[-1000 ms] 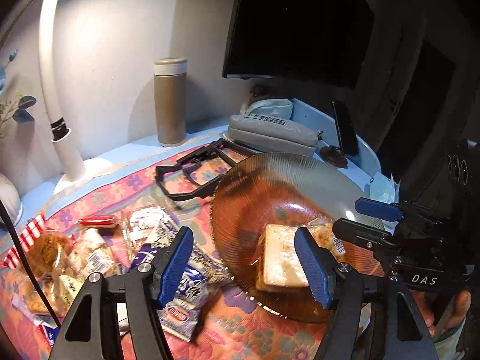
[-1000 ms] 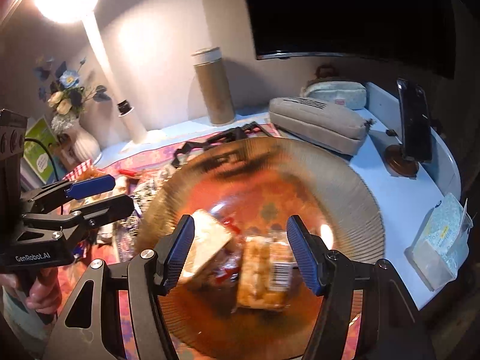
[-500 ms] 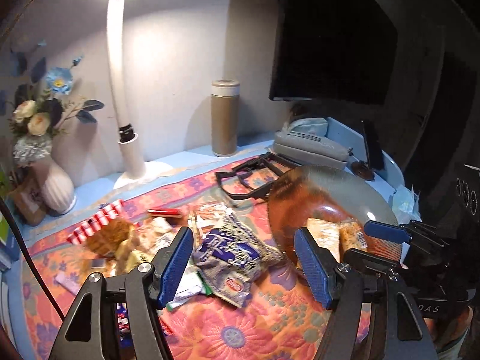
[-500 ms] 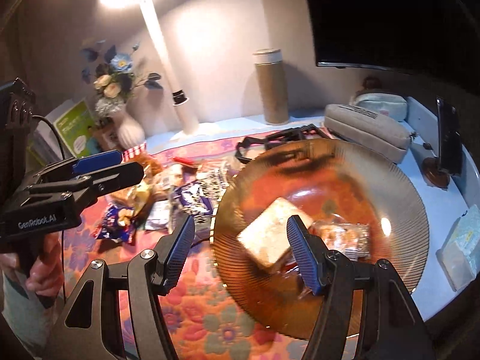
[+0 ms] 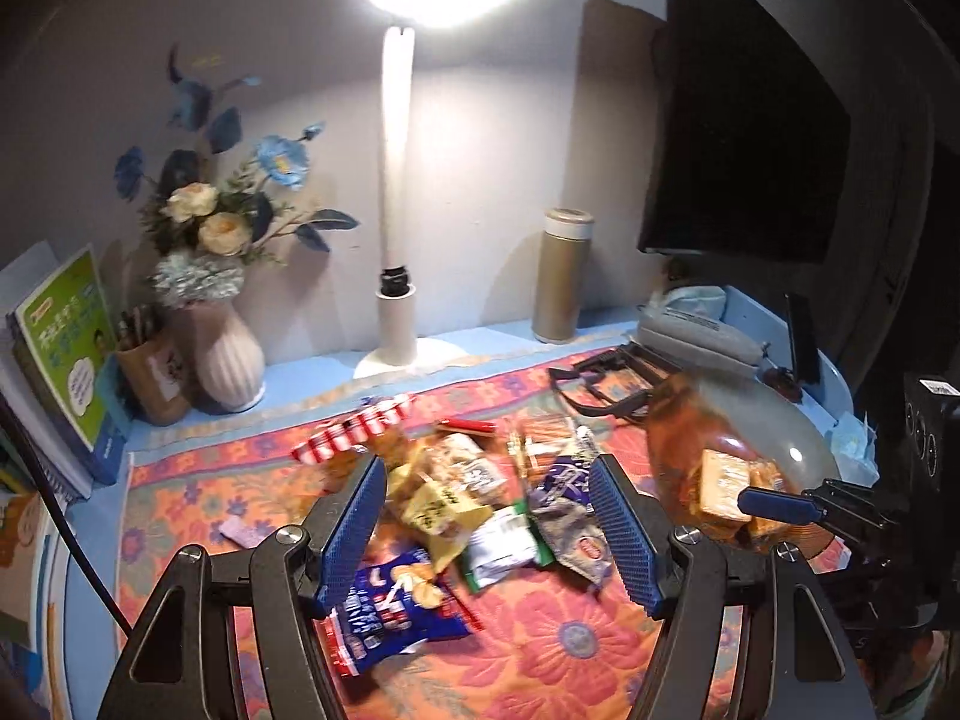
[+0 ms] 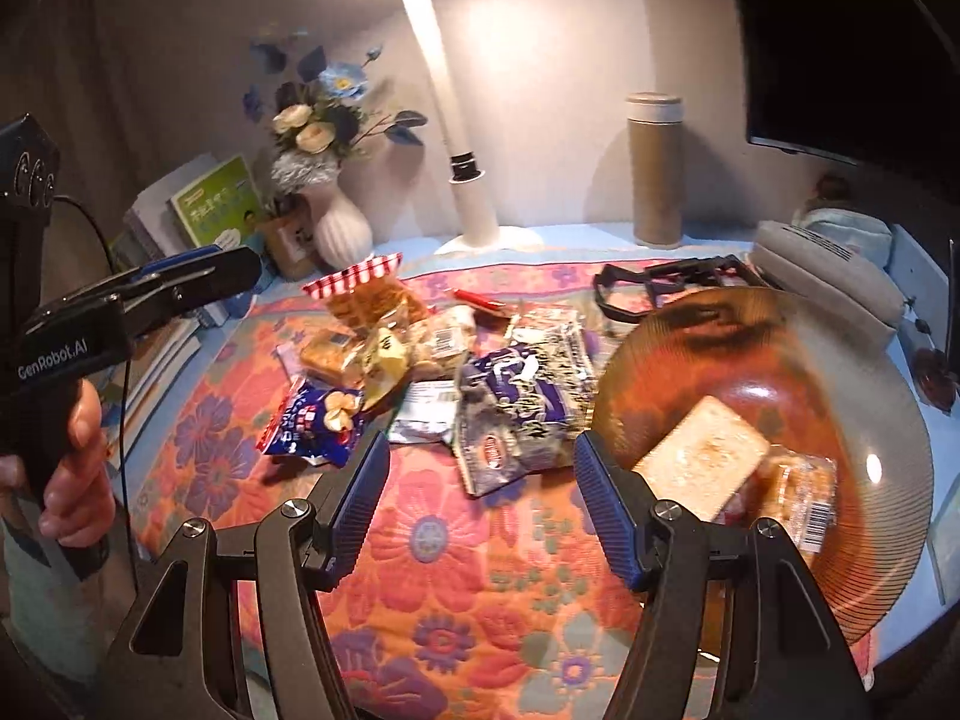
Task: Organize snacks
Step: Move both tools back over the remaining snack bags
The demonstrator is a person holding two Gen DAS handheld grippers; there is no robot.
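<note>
Several snack packs lie heaped on the flowered mat: a blue pack (image 5: 390, 606) (image 6: 312, 420), a purple pack (image 5: 570, 504) (image 6: 522, 408), a green-and-white pack (image 5: 504, 546) and a red-striped pack (image 6: 354, 276). An amber glass bowl (image 5: 678, 420) (image 6: 720, 348) at the right holds a tan rectangular pack (image 6: 702, 456) and an orange pack (image 6: 798, 492). My left gripper (image 5: 489, 531) hangs open over the heap, with nothing touching its pads. My right gripper (image 6: 483, 504) is open above bare mat, between the heap and the bowl's left rim. A hand (image 6: 78, 468) holds the left gripper.
Along the back wall stand a lit white lamp (image 5: 396, 276), a vase of flowers (image 5: 228, 354), a gold flask (image 5: 564, 276) and books (image 5: 60, 348). A black plastic frame (image 6: 666, 282), a grey pouch (image 6: 822, 276) and a dark monitor (image 5: 744, 138) are at the back right.
Both grippers have swung left, away from over the bowl and toward the snack heap. The bowl now sits at the right of both views. Neither gripper's opening has changed.
</note>
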